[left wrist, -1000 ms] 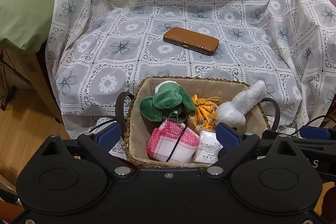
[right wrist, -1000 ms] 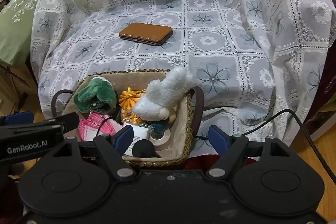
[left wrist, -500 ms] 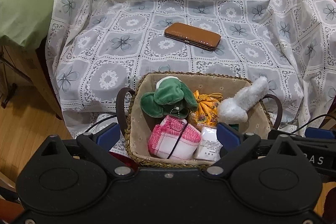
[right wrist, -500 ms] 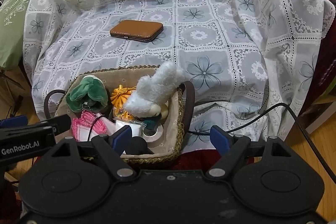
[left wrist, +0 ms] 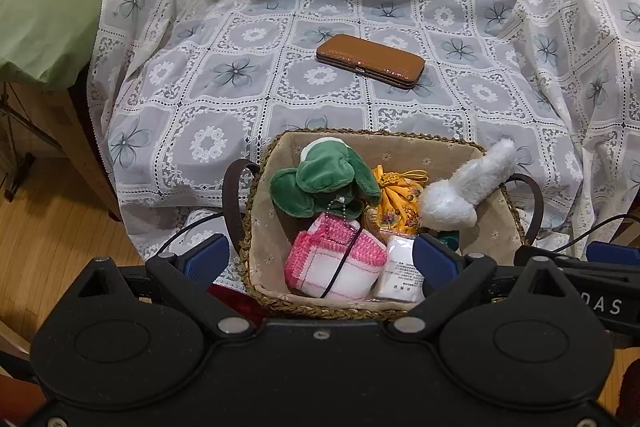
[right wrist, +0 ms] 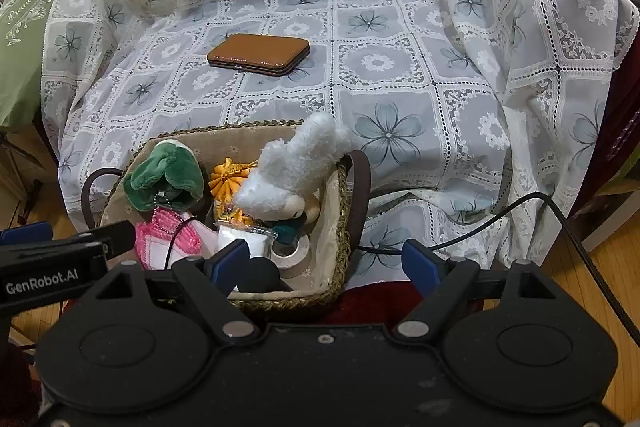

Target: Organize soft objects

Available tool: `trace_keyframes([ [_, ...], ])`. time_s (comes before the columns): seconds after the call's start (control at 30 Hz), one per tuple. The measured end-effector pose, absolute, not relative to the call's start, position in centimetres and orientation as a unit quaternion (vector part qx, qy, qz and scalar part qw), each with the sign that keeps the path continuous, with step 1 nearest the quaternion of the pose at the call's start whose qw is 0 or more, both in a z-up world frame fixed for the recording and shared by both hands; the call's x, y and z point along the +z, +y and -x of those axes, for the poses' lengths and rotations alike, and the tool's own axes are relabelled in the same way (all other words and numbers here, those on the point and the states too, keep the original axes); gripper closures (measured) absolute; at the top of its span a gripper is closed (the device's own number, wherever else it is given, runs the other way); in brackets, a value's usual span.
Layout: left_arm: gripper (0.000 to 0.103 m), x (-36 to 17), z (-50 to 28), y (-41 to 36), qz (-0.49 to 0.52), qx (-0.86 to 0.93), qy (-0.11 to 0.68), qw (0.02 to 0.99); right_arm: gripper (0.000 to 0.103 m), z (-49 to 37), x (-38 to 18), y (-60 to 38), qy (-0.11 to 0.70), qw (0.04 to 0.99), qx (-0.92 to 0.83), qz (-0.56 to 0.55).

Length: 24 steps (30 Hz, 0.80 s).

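A woven basket [left wrist: 256, 211] with brown handles stands at the front of a lace-covered seat. It holds a green plush [left wrist: 324, 179], a pink and white crocheted cloth [left wrist: 336, 259], a yellow pouch [left wrist: 396, 199], a white fluffy plush [left wrist: 464, 191] leaning over the right rim, and a white packet [left wrist: 400, 267]. My left gripper [left wrist: 320, 261] is open above the basket's near rim, gripping nothing. My right gripper [right wrist: 324, 263] hovers at the basket's right wall [right wrist: 340, 227]. Its jaws are opening and its pads press on nothing.
A brown hard case [left wrist: 370, 61] lies on the lace cloth [left wrist: 240, 75] behind the basket. A green bag [left wrist: 48, 7] sits at the far left. A tape roll [right wrist: 292, 251] lies in the basket. A black cable [right wrist: 540, 203] trails right over wooden floor [left wrist: 52, 239].
The right gripper's fingers stand slightly wider apart than a second ago. Both views have barely shifted, and the things in the basket lie as before.
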<state>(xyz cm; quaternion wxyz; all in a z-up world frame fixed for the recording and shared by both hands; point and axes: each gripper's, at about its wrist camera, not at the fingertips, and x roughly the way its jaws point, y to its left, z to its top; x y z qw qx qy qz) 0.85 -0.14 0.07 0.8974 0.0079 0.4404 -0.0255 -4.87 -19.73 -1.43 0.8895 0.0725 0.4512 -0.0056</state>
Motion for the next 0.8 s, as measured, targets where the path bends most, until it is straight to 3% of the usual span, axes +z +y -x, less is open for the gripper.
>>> trace_keyframes([
  [0.8, 0.008, -0.19, -0.77, -0.04, -0.012, -0.018, 0.446, 0.895, 0.012, 4.94, -1.69, -19.58, 0.459, 0.886, -0.018, -0.069],
])
